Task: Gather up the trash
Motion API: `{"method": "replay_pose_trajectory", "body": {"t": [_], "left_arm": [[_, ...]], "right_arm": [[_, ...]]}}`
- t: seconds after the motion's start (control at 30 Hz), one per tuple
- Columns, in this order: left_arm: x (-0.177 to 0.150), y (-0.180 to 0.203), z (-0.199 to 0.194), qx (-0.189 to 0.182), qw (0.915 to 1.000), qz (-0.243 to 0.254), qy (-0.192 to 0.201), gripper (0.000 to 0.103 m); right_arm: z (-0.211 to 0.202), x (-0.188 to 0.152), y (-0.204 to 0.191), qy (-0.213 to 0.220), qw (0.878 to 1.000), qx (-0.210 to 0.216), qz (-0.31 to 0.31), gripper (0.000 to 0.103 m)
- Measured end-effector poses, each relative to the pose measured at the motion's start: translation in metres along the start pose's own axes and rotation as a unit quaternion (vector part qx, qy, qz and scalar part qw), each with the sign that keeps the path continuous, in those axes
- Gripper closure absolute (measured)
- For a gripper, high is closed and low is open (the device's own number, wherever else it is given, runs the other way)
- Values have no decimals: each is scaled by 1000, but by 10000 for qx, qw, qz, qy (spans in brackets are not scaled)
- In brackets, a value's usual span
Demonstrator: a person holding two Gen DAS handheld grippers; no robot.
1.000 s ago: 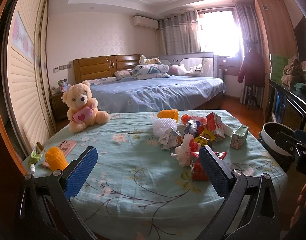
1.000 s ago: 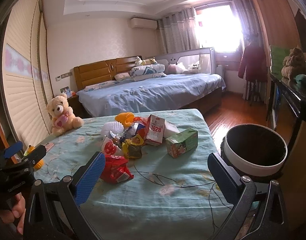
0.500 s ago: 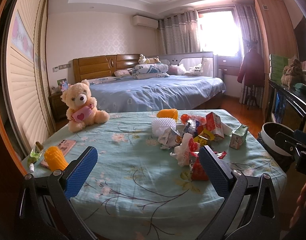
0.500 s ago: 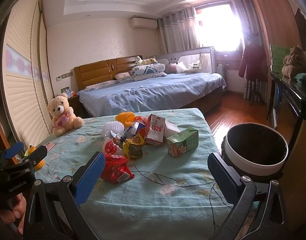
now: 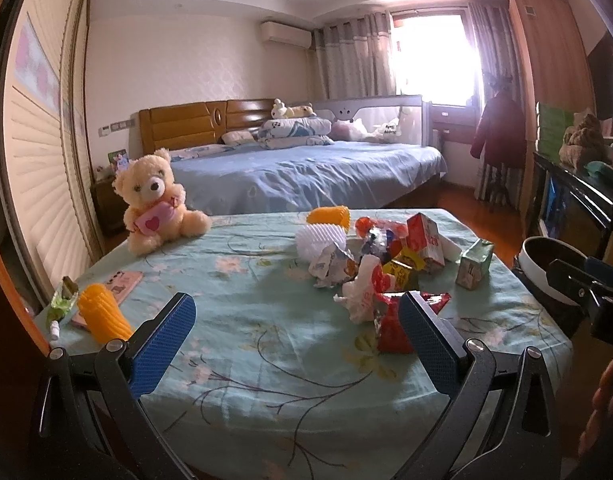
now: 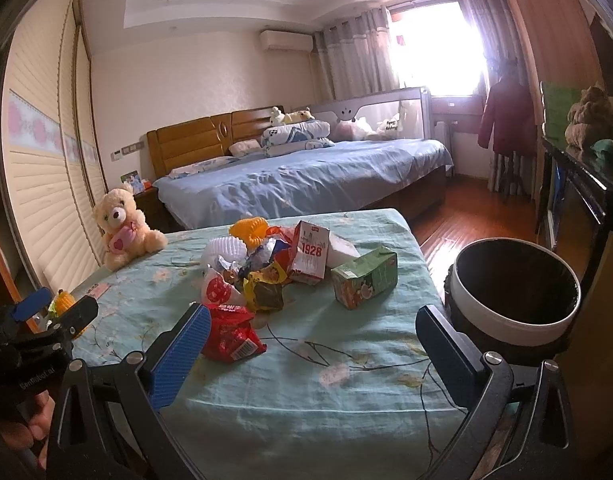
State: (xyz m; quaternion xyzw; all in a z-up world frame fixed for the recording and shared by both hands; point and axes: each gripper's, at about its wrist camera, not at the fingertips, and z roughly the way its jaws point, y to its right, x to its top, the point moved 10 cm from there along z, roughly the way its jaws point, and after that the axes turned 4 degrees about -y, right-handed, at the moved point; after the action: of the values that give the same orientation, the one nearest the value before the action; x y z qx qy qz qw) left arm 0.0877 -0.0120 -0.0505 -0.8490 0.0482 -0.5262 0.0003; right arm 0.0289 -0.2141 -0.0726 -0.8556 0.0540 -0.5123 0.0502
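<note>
Red wrapper (image 6: pixel 232 336) nearest right gripper (image 6: pixel 312 344); both grippers spread wide, empty. Risk: slippery foil escaping, missing bin (image 6: pixel 514 322); left gripper (image 5: pixel 296 338) idle.

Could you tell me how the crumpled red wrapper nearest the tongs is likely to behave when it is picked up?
The red wrapper looks creased and thin, so it is probably light and floppy and would crush between the pads. Its glossy surface may be slippery. Lying flat on the tablecloth, it seems unlikely to roll.
</note>
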Motion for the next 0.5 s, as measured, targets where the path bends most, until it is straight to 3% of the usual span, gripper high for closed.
{"method": "replay_pose_trajectory", "body": {"t": [0.5], "left_arm": [[-24,31,41,-478,9968,217,-609,0]], "right_arm": [[41,-6,26,-540,9983,126,157,0]]}}
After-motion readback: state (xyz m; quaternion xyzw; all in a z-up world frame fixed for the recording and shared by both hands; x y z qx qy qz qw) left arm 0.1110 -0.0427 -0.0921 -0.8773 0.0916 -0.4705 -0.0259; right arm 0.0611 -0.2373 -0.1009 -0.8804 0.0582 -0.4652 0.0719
